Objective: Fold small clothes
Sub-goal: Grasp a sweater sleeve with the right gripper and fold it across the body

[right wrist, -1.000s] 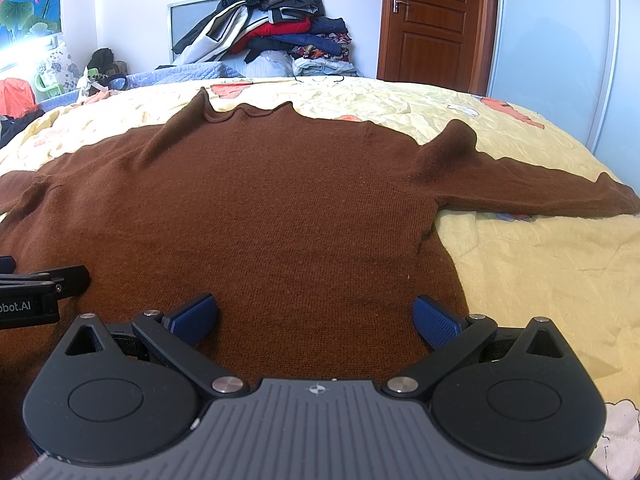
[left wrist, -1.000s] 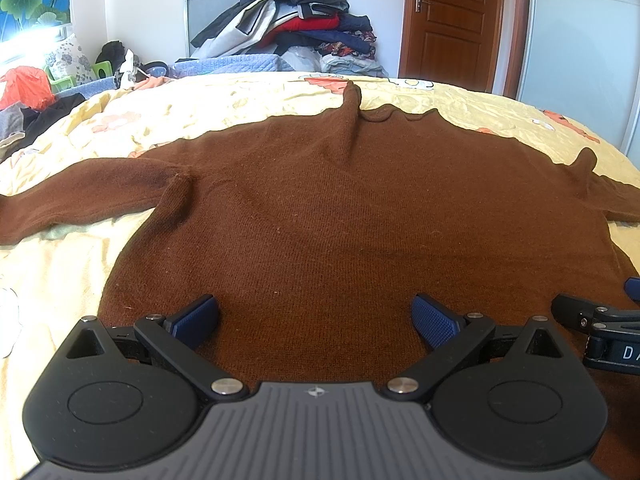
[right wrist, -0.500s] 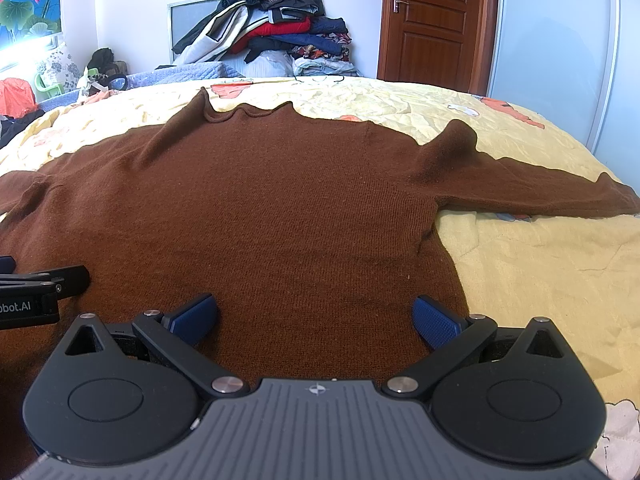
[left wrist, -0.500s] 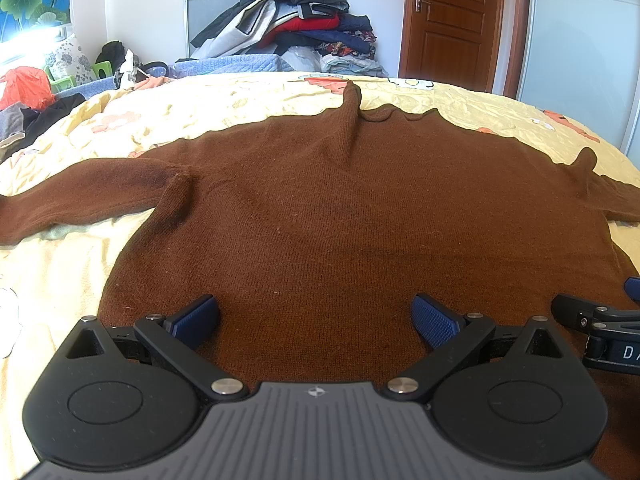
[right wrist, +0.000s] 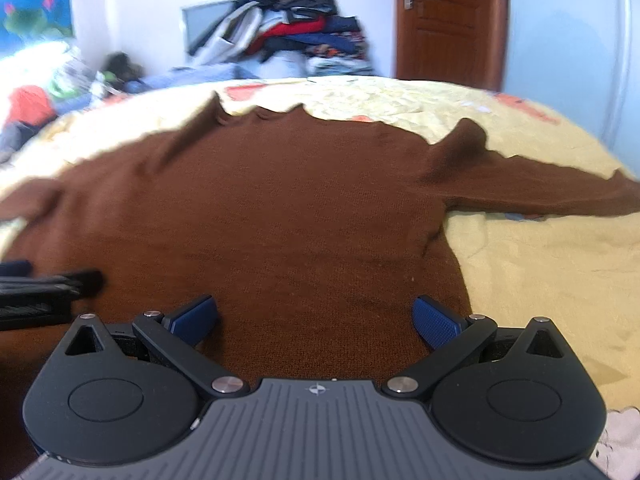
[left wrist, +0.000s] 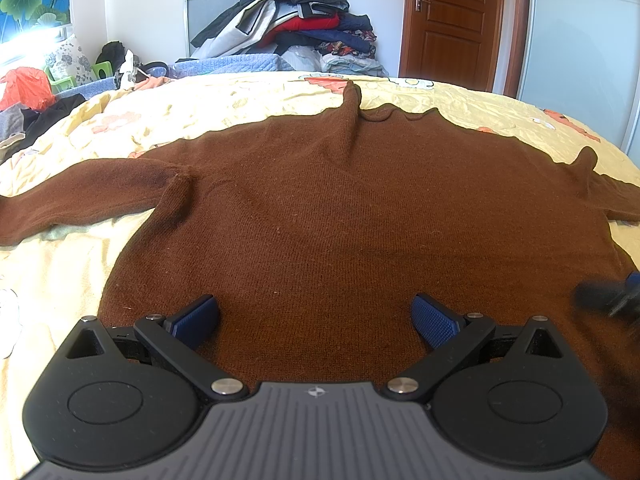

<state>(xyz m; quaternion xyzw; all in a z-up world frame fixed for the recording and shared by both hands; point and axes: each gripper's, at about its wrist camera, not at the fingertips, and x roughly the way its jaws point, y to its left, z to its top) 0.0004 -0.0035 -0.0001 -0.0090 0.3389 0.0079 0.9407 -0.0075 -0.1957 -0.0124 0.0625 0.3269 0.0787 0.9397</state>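
Presently listed, left to right. Left sleeve [left wrist: 80, 200]: stretched out sideways across the yellow bedspread [left wrist: 240, 108]. Left gripper [left wrist: 316, 318]: blue pads spread wide apart, nothing between them, poised over the hem. Brown sweater [left wrist: 340, 216]: spread flat on the bedspread, collar at the far side, hem nearest both cameras. Right gripper [right wrist: 316, 318]: fingers likewise parted and empty, over the hem's right part; view blurred. Right sleeve [right wrist: 540, 188]: extended outward. Background: heaped clothes pile [left wrist: 296, 20], wooden door [left wrist: 456, 20].

A plain brown sweater [left wrist: 340, 208] lies on a pale yellow sheet [left wrist: 224, 112] patterned with orange and white.
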